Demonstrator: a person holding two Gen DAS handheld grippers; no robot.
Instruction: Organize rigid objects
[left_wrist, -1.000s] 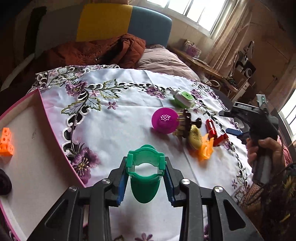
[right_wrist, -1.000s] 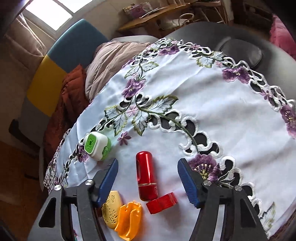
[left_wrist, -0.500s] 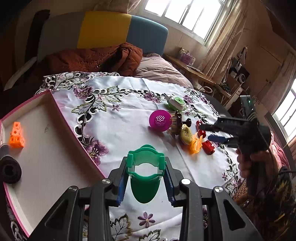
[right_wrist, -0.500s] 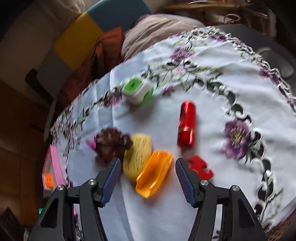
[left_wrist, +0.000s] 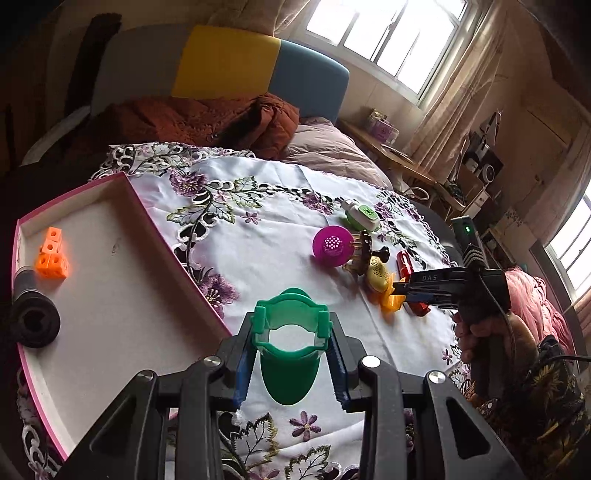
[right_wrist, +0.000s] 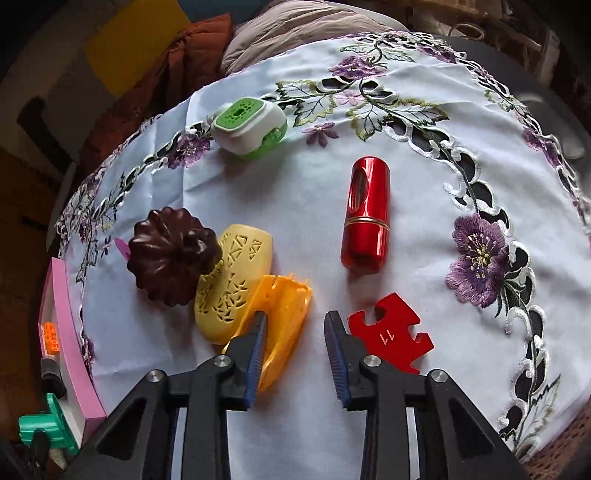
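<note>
Embroidered table. Left gripper clamps green clip, tray at 10 o'clock. Right gripper closing, not yet pinching orange clip at 11 o'clock; light, stiff, slick plastic, probably best pinched across its flat sides.

Left gripper: black frame, blue ridged pads, silver screws. Right gripper: same build, white lettering, green light at 12 o'clock. Dark floral sleeve.
</note>
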